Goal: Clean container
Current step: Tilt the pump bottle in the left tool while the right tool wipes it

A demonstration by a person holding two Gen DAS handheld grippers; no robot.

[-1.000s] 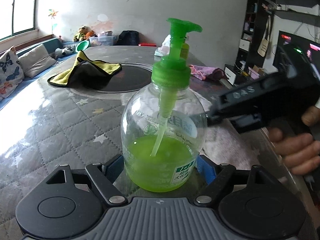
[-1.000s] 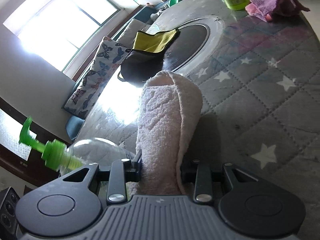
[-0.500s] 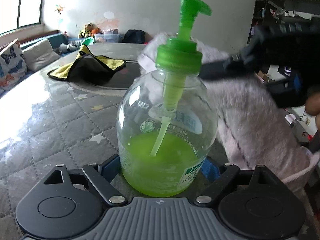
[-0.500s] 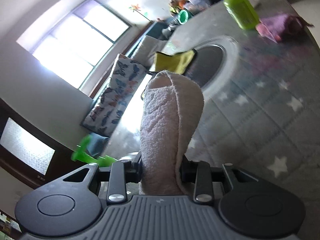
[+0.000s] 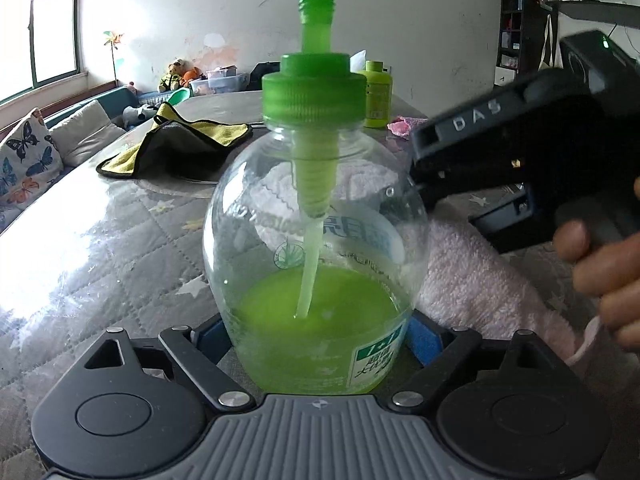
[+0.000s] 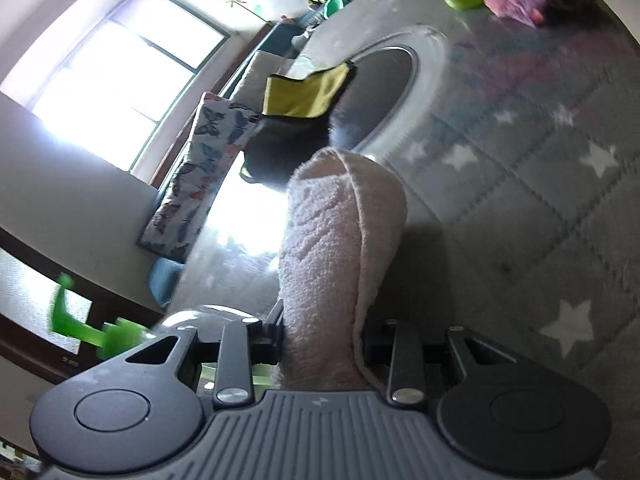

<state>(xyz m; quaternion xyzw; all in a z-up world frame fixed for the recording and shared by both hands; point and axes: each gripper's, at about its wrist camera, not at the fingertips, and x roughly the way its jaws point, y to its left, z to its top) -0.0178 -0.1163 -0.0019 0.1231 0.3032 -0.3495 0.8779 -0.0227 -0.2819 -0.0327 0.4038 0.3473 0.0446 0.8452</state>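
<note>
A clear soap bottle (image 5: 316,264) with a green pump and green liquid stands between the blue pads of my left gripper (image 5: 316,340). Its jaws are opening, and the pads lie against the bottle's lower sides. In the left wrist view my right gripper (image 5: 416,180) reaches in from the right, its tip at the bottle's right shoulder, with a hand (image 5: 608,276) on its handle. It is shut on a pale pink towel (image 5: 480,284), which drapes behind and to the right of the bottle. In the right wrist view the towel (image 6: 336,240) fills my right gripper (image 6: 324,344); the bottle (image 6: 196,320) sits at the lower left.
A yellow and black cloth (image 5: 172,144) lies on a round dark inset (image 6: 384,76) of the quilted star-patterned table (image 5: 100,248). A small green bottle (image 5: 376,96) and a pink cloth (image 5: 404,124) sit at the far side. A sofa with a butterfly cushion (image 5: 24,160) runs along the left.
The bottle now sits deeper and larger between the left pads, which stand wider apart. The right gripper and towel have dropped from behind the pump to the bottle's right shoulder.
</note>
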